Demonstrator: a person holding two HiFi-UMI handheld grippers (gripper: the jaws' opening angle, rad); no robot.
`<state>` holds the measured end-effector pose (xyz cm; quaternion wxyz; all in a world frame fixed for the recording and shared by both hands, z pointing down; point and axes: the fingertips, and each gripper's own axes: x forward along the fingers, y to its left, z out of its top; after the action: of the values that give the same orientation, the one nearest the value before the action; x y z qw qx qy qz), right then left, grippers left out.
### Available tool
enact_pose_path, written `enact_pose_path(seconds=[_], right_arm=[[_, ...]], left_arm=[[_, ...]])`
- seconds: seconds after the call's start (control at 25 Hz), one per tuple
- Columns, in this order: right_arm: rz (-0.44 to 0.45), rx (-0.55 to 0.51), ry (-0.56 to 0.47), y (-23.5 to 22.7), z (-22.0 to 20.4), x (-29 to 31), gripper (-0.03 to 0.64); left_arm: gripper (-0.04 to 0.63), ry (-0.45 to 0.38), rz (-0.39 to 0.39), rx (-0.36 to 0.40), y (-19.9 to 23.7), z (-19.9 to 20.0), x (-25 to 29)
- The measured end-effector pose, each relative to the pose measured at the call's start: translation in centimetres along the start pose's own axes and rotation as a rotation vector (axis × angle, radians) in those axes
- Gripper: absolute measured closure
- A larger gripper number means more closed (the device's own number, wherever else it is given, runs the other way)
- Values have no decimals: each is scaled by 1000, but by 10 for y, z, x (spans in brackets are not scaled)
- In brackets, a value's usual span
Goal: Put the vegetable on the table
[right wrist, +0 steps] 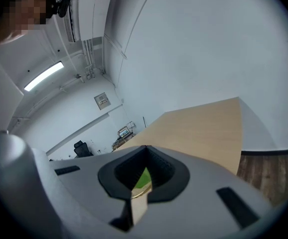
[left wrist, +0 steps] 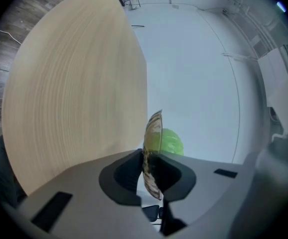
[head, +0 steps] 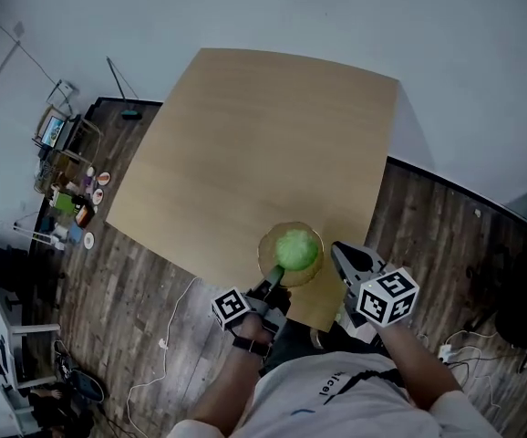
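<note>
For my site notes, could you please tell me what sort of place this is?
Probably an office or lab: a large wooden table, an office chair, and a small monitor.

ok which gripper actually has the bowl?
The left gripper: its jaws clamp the rim of the bowl. The right gripper sits beside the bowl, jaws together, holding nothing.
</note>
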<state>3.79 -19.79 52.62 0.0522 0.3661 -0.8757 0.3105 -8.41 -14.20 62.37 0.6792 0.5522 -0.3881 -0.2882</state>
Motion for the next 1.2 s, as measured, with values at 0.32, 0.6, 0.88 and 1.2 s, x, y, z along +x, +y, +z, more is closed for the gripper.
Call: enact_pose_path(seconds=[0.32,0.6,0.88,1.2], right_arm=[[-44,19,21,-24,2,59,604],[-86,51,37,-49,-8,99,604],[-112,82,37,-65,-6,114,604],[-121,112,32,-80,0,123,604]], left_arm=[[555,60,31,60,48,55,48],[554,73,73,4,89,86,76],[554,106,135,-26,109,96,95],[554,111,175,-37,116,106,116]])
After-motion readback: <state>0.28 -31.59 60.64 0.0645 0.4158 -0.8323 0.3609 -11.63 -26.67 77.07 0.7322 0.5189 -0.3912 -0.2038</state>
